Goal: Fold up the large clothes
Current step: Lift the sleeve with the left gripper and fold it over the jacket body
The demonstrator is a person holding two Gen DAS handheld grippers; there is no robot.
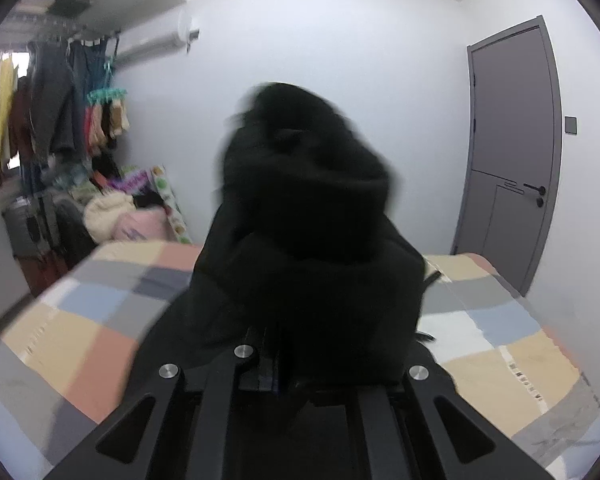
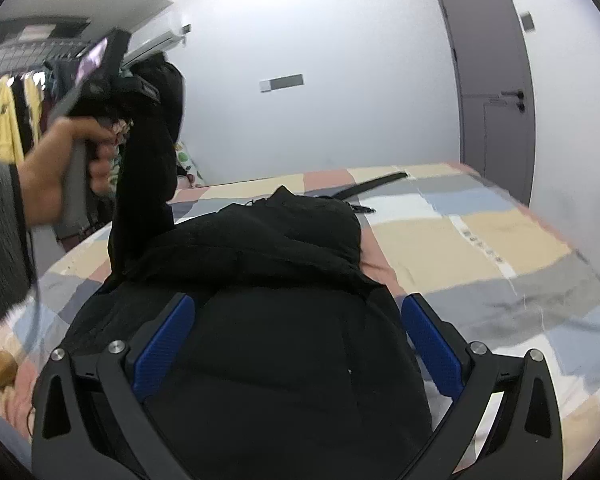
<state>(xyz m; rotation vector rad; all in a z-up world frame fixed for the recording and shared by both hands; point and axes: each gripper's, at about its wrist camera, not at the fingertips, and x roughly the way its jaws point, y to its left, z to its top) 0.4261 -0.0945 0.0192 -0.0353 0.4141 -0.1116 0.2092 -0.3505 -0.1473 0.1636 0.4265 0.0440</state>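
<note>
A large black garment [image 2: 284,248] lies bunched on the patchwork bed [image 2: 500,240]. My left gripper [image 1: 278,356] is shut on a fold of it and holds that part lifted; the black cloth [image 1: 300,208] fills the middle of the left wrist view and hides the fingertips. In the right wrist view the left gripper [image 2: 136,96] is raised at the upper left with a strip of the garment hanging from it. My right gripper [image 2: 298,316] is open low over the garment, its blue pads [image 2: 164,348] apart on either side of the cloth.
A black strap [image 2: 372,184] lies on the bed beyond the garment. A clothes rack [image 1: 40,100] and piled items [image 1: 112,212] stand at the left. A grey door [image 1: 512,152] is at the right. The bed [image 1: 80,320] spreads under both grippers.
</note>
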